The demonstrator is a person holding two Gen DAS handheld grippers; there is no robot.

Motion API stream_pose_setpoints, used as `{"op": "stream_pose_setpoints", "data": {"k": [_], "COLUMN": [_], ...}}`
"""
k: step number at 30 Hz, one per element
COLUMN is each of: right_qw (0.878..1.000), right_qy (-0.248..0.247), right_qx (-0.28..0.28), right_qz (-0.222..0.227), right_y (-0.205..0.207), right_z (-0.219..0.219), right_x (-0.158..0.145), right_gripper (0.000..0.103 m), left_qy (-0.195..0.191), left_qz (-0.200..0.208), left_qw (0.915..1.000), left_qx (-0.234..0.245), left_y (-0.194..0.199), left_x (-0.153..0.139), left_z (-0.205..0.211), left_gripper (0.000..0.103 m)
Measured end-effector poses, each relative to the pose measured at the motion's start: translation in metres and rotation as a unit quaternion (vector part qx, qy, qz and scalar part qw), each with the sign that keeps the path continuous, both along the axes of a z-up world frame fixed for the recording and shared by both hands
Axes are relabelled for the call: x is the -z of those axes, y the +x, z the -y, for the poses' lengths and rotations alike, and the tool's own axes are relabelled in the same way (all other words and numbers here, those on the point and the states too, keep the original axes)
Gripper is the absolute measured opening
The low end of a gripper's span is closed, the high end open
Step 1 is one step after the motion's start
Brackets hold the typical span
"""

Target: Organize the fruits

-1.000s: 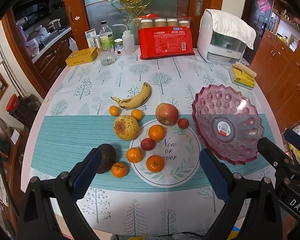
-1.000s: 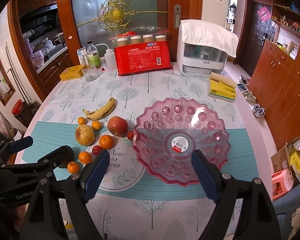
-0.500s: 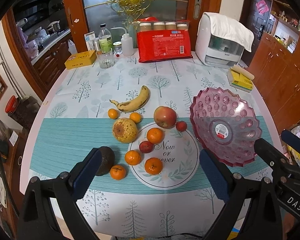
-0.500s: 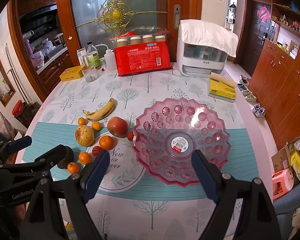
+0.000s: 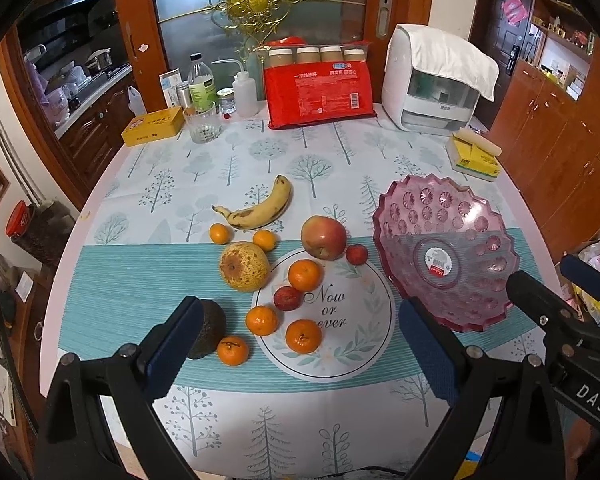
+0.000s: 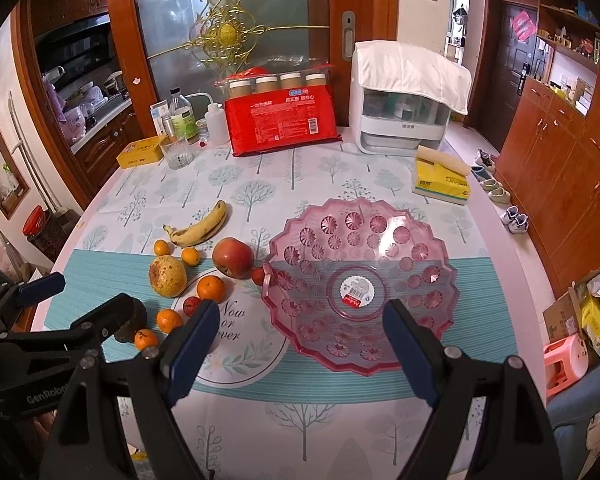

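Since a second ago the left gripper (image 5: 300, 344) has drawn back a little, so the fruit sits slightly lower and farther off in its view; the right gripper (image 6: 300, 344) has barely shifted; nothing on the table has moved. Both grippers hang over the near edge with fingers spread wide and nothing between them. The pink bowl (image 5: 444, 216) stands empty on the right, a sticker at its centre; the fruit lies just left of it. The apple (image 5: 323, 237) and a small red fruit (image 5: 357, 254) rest near the bowl's rim; three tangerines (image 5: 305, 275) and another red fruit sit on the round "Now or never" mat (image 5: 364, 344); the banana (image 5: 262, 210) lies farther back; a blotchy yellow pear (image 5: 243, 266) and a dark avocado (image 5: 210, 330) lie on the left.
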State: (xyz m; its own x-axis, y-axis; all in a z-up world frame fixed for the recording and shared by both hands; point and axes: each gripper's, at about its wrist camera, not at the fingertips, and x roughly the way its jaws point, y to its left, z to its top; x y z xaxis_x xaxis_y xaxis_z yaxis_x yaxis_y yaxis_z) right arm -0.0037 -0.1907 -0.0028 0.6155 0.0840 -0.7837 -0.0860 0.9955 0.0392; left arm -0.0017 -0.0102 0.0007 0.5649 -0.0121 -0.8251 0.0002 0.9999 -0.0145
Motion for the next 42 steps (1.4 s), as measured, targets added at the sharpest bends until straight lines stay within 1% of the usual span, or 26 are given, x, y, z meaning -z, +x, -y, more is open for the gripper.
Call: {"op": "stream_pose_setpoints", "data": {"k": [4,7,14,20,27,30,33,36,38,42], "right_qw": [1.0,1.0,1.0,1.0,1.0,1.0,1.0,1.0,1.0,1.0], "right_qy": [0.003,0.003,0.003,-0.005,-0.001,-0.002,-0.003,-0.008,-0.008,-0.003], "right_qx": [0.005,0.006,0.005,0.012,0.019,0.019,0.014,0.009,0.005,-0.016], "right_qz": [-0.001,0.003,0.006,0.007,0.021,0.02,0.012,0.004,0.005,0.001], "right_y": [-0.002,-0.003,-0.005,-0.007,-0.013,-0.013,-0.012,-0.008,-0.005,0.004], "right_z": [0.002,0.002,0.0,-0.001,0.0,0.0,-0.004,-0.013,-0.022,-0.048], "right_x": [0.0,-0.002,-0.003,-0.004,-0.011,-0.011,-0.01,-0.007,-0.007,-0.001], "right_gripper": [0.084,0.084,0.084,0.084,0.084,0.084,0.084,0.084,0.084,0.084], "left_qy": [-0.012,-0.012,-0.03,-0.021,-0.013,-0.009,-0.011,-0.015,-0.017,-0.027], "left_qz": [0.009,0.012,0.0,-0.002,0.006,0.004,-0.003,-0.012,-0.021,-0.042], "left_qw": [0.9999,0.9998,0.9995,0.9997,0.9999,0.9999,0.9997,0.9991,0.9982,0.9968], "left_qx": [0.008,0.005,-0.009,-0.008,-0.009,-0.01,-0.019,-0.039,-0.053,-0.064], "left_y": [-0.003,-0.005,-0.005,-0.007,-0.01,-0.01,-0.008,-0.007,-0.005,0.003], "left_x": [-0.003,-0.004,-0.002,-0.002,-0.004,-0.003,-0.002,0.001,0.004,0.017], "left_z": [0.001,0.0,-0.01,-0.009,-0.011,-0.014,-0.024,-0.042,-0.061,-0.098], "left_gripper": [0.097,0.098,0.098,0.098,0.098,0.098,0.098,0.098,0.098,0.098]}}
